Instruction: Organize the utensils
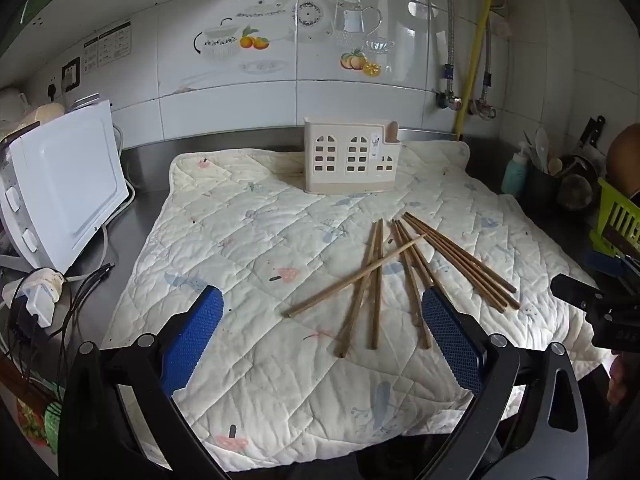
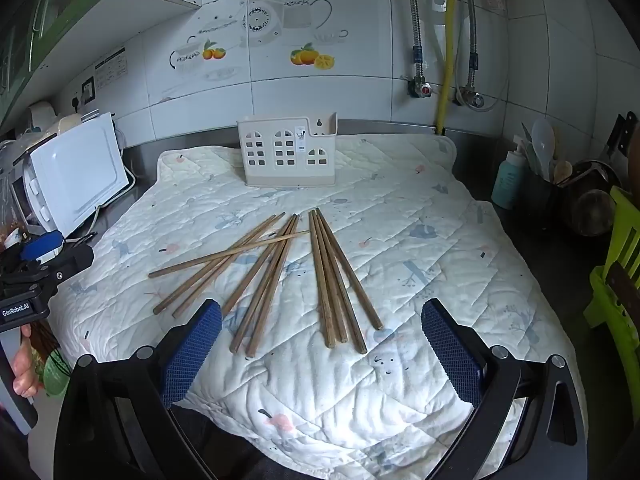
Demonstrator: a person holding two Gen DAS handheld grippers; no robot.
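Several brown wooden chopsticks lie loose on a quilted white cloth; one lies crosswise over the others. In the right wrist view the chopsticks fan out in front of my fingers. A cream utensil holder with window cut-outs stands upright at the cloth's far edge, also in the right wrist view. My left gripper is open and empty, above the cloth near the chopsticks' near ends. My right gripper is open and empty, just short of the chopsticks.
A white appliance with cables stands at the left. A teal bottle, a dark pot of kitchen tools and a green rack stand at the right. Tiled wall with pipes behind.
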